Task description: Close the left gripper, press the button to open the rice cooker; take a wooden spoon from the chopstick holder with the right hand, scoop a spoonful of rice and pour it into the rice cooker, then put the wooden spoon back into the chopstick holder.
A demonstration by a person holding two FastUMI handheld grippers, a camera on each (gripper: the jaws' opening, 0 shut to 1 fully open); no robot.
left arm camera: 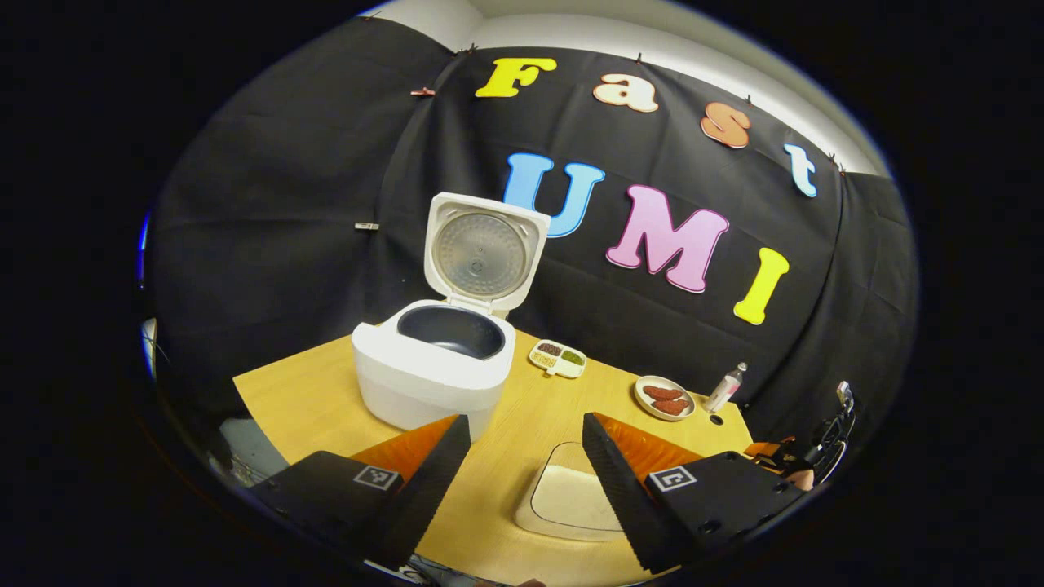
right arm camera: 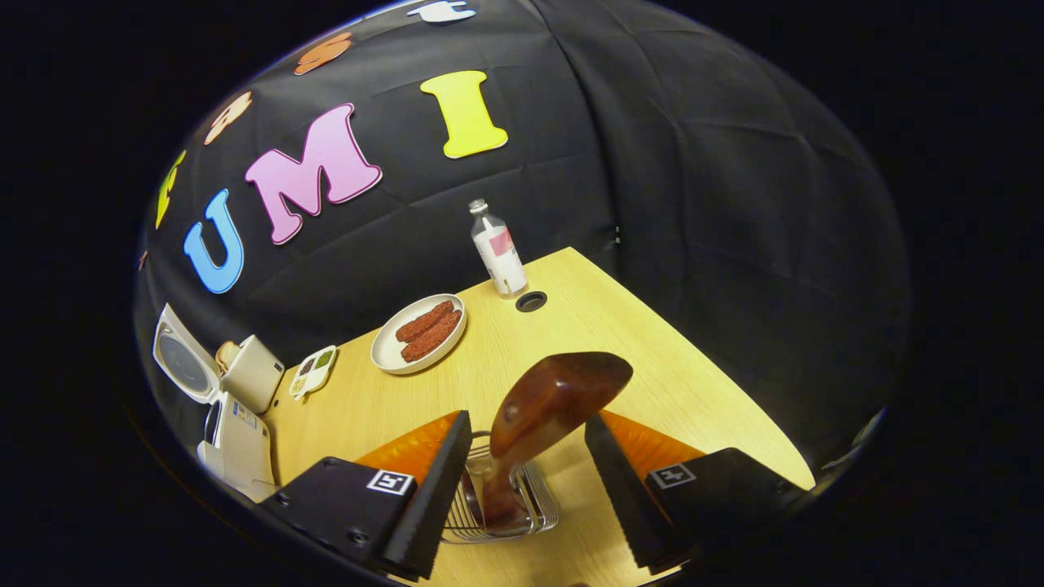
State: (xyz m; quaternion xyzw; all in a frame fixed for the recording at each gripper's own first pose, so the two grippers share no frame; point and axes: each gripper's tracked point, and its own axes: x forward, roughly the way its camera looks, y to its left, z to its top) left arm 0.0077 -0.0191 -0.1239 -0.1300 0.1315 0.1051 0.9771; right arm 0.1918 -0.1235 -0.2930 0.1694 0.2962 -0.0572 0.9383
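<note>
The wooden spoon (right arm camera: 555, 399) is standing in the chopstick holder (right arm camera: 502, 497), bowl upward, between the right gripper (right arm camera: 526, 489)'s wide-open jaws, untouched. Left of the holder, the rice cooker (left arm camera: 432, 367) is sitting open on the counter (left arm camera: 506, 489); the left gripper (left arm camera: 526, 481) is hovering before it, jaws spread, gripping nothing.

- Black cloth wall (left arm camera: 310, 204) hangs creased behind the table and wraps its far sides.
- Pale wall (left arm camera: 587, 37) shows above the cloth.
- Light wood table (right arm camera: 652, 342) has a round hole (right arm camera: 531, 301) near its far corner.
- Light falls evenly, bright on the tabletop.
</note>
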